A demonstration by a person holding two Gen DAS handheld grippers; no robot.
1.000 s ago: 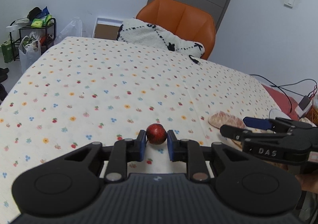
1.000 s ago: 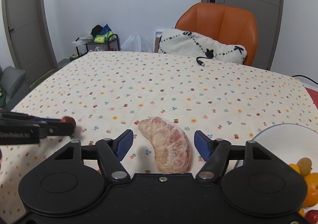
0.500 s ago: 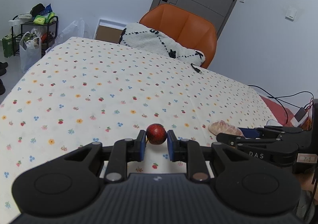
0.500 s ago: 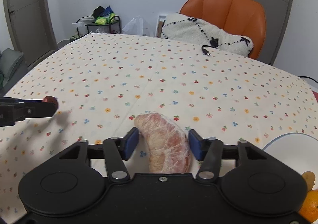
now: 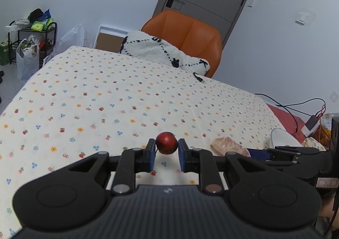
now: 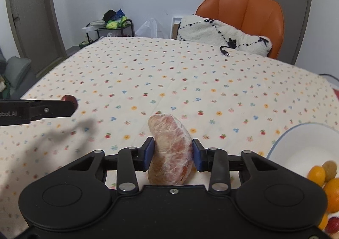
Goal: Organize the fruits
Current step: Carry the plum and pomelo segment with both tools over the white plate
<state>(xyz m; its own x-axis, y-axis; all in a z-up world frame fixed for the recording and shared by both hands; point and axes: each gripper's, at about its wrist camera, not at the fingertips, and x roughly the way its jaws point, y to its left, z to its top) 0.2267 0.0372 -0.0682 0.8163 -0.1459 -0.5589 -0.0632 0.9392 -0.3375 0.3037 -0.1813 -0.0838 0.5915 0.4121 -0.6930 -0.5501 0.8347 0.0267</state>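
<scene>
In the left wrist view, my left gripper (image 5: 166, 148) is shut on a small round dark-red fruit (image 5: 166, 143), held just above the flowered tablecloth (image 5: 118, 99). The right wrist view shows that fruit (image 6: 68, 97) at the far left, at the tip of the left gripper (image 6: 71, 105). My right gripper (image 6: 172, 152) has its jaws closing on a plastic-wrapped pink pomelo segment (image 6: 169, 139), and both blue pads touch its sides. The segment (image 5: 227, 145) lies on the cloth in front of the right gripper (image 5: 259, 151), to the right of the left one.
A white bowl (image 6: 296, 133) at the right table edge holds oranges (image 6: 316, 175), a kiwi (image 6: 329, 167) and other fruit. An orange chair (image 6: 243, 12) with a white cushion (image 6: 218, 31) stands at the far side. A black cable end (image 6: 224, 50) lies near it.
The right gripper's jaws have narrowed from wide apart to touching the wrapped segment on both sides. The left gripper keeps its hold on the red fruit.
</scene>
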